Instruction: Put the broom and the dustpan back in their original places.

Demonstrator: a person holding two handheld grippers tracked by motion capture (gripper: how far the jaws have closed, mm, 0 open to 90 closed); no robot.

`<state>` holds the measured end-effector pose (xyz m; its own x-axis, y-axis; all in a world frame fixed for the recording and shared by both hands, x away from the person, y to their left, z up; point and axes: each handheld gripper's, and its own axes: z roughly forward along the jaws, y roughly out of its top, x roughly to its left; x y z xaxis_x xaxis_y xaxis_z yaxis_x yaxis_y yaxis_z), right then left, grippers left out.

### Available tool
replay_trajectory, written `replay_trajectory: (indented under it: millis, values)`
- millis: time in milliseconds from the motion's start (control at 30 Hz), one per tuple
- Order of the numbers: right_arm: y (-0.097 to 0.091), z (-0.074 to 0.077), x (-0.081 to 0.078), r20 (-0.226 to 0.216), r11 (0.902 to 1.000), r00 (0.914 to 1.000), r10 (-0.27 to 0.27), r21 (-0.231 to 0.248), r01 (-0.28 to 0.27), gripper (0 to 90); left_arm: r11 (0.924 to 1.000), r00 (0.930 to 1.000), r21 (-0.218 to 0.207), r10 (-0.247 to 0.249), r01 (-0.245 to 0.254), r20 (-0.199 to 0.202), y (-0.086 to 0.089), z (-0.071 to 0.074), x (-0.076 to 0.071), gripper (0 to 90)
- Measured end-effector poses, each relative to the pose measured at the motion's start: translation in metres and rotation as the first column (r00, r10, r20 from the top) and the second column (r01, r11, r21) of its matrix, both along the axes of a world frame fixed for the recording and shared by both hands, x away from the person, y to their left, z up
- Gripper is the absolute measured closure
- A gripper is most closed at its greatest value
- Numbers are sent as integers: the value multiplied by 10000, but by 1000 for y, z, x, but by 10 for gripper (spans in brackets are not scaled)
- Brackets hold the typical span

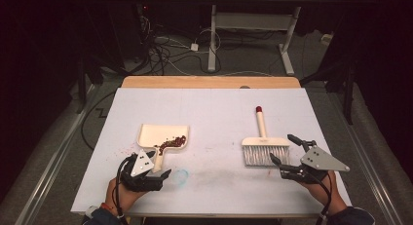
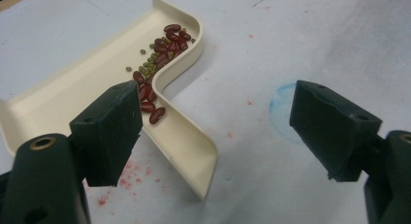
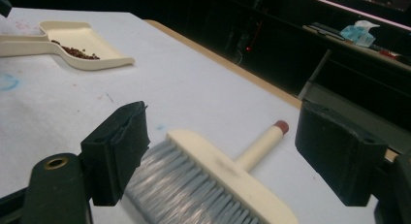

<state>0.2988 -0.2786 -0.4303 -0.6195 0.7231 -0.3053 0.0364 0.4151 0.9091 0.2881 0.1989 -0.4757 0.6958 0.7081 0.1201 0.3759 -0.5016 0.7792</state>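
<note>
Both tools stand wide and hold nothing: the left tool (image 1: pixel 158 172) sits at the near-left of the desk (image 1: pixel 209 108) with its jaws set either side of the dustpan's handle (image 2: pixel 186 146), one jaw on the pan side and the other well out over bare desk by a faint blue ring (image 2: pixel 286 110). The right tool (image 1: pixel 287 152) hovers at the near-right, its jaws straddling the grey bristles of the brush (image 1: pixel 265 149), whose cream handle with its red tip points toward 12 o'clock

Judging by this, the sweep looks done and the step in hand is taking hold or letting go of the two implements; I cannot tell which. Should the pan be lifted next, the left jaws need to close squarely across the handle and the pan be kept level

Dustpan (image 1: pixel 163 137) lies at about 9 o'clock of the desk's middle, flat on the surface. Inside it a small heap of red beans (image 2: pixel 167 42) and a few green ones gathers in the corner where tray meets handle, some trailing down into the handle channel. Reddish specks dot the desk just beside it
</note>
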Motion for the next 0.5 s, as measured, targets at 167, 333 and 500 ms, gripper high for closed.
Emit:
replay_trajectory:
  millis: [167, 333, 500]
  values:
    - [-6, -11, -9, 9, 9998, 9998, -175, -13, 175, 198, 9999, 9997, 88, 48, -50, 225, 0, 2, -1, 185]
    - [-12, -25, -14, -350, 9995, 9989, -296, -79, 293, 198, 9999, 9994, 100, 118, -121, 324, 1, 2, -2, 185]
    - [-10, -27, -16, -731, 10000, 9973, 22, -57, -26, 236, 10000, 9994, 40, 56, -58, 356, 1, 3, -3, 173]
